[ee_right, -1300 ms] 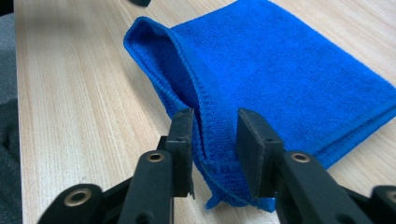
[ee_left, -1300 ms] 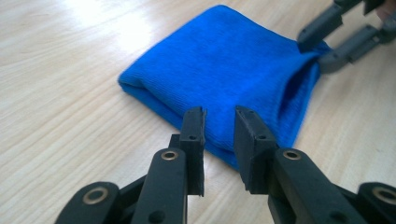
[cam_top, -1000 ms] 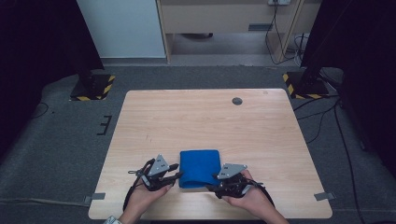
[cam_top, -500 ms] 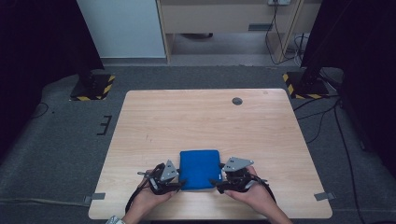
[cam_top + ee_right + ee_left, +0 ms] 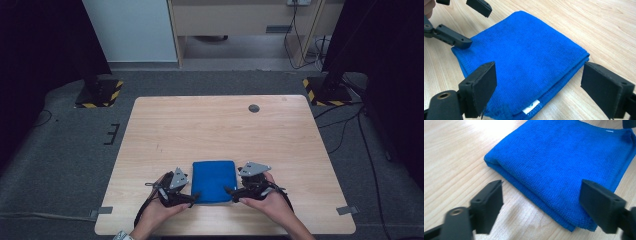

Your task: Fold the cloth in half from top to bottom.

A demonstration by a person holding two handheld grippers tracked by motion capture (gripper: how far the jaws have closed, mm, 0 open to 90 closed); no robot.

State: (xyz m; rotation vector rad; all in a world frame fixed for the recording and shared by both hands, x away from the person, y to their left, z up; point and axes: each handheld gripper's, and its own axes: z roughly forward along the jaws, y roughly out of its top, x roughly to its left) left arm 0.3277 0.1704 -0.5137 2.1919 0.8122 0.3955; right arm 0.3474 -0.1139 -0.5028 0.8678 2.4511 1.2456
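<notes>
A folded blue cloth point(image 5: 213, 181) lies flat on the wooden table point(image 5: 225, 130) near its front edge. My left gripper point(image 5: 192, 196) is at the cloth's near left corner and my right gripper point(image 5: 231, 191) at its near right corner. In the left gripper view the jaws of the left gripper point(image 5: 541, 192) stand wide apart around the edge of the cloth point(image 5: 564, 162) without pressing on it. In the right gripper view the right gripper point(image 5: 539, 75) straddles the cloth point(image 5: 524, 65), whose white label faces me, and the open left gripper point(image 5: 474, 22) is across from it. Both pairs of jaws have just been opening.
A small dark round insert point(image 5: 254, 108) sits in the tabletop at the far right. Black stands with yellow-and-black striped bases point(image 5: 100, 92) point(image 5: 325, 90) are on the floor behind the table, with cables to the right. The table's front edge runs just below my hands.
Both hands have drawn in slightly to the cloth's near corners. The cloth lies flat in the same place.
</notes>
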